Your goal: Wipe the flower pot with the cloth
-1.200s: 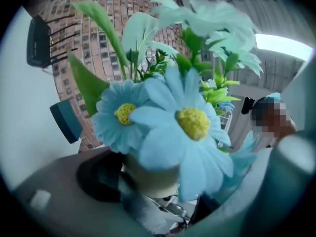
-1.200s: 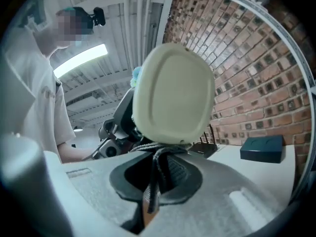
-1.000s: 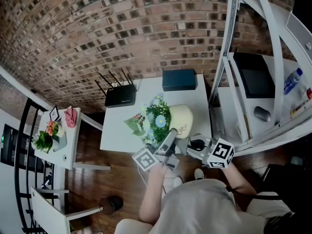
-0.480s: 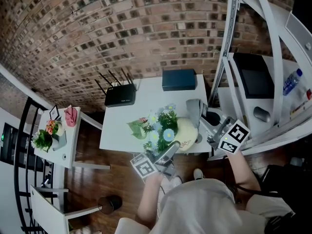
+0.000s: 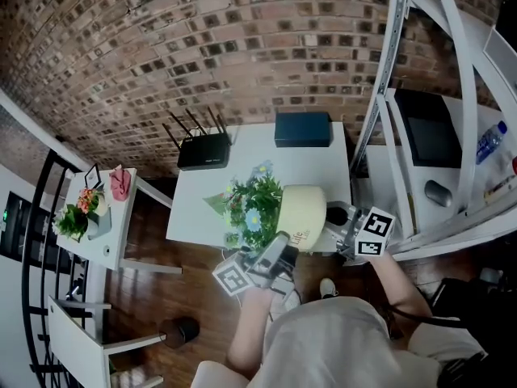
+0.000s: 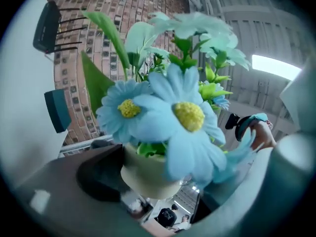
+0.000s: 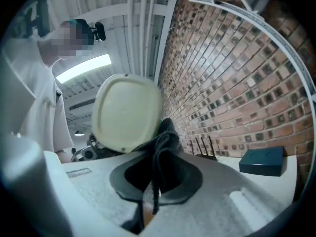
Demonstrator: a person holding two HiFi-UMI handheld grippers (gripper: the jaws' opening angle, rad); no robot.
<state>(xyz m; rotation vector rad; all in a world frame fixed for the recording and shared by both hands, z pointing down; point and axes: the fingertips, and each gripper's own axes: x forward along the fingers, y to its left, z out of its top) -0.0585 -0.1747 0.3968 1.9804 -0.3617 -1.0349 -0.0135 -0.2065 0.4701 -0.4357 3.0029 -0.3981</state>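
Note:
A cream flower pot (image 5: pixel 301 207) hangs on its side over the white table's (image 5: pixel 202 212) front edge, with blue and white flowers (image 5: pixel 249 203) pointing left. My left gripper (image 5: pixel 280 246) is shut on the pot's rim (image 6: pixel 148 171), and blue daisies (image 6: pixel 183 116) fill its view. My right gripper (image 5: pixel 339 220) is at the pot's right end, shut on a dark grey cloth (image 7: pixel 161 149). The cloth touches the pot's round base (image 7: pixel 126 111). A marker cube (image 5: pixel 374 231) rides on the right gripper.
A black router (image 5: pixel 203 150) and a dark blue box (image 5: pixel 302 128) sit at the table's far edge by the brick wall. A white metal rack (image 5: pixel 380 95) stands right of the table. A small side table (image 5: pixel 109 245) with flowers is at the left.
The right gripper swung out to the right with the cloth lifted, then came back against the pot's base. The pot and flowers rose a little and tilted with the left gripper.

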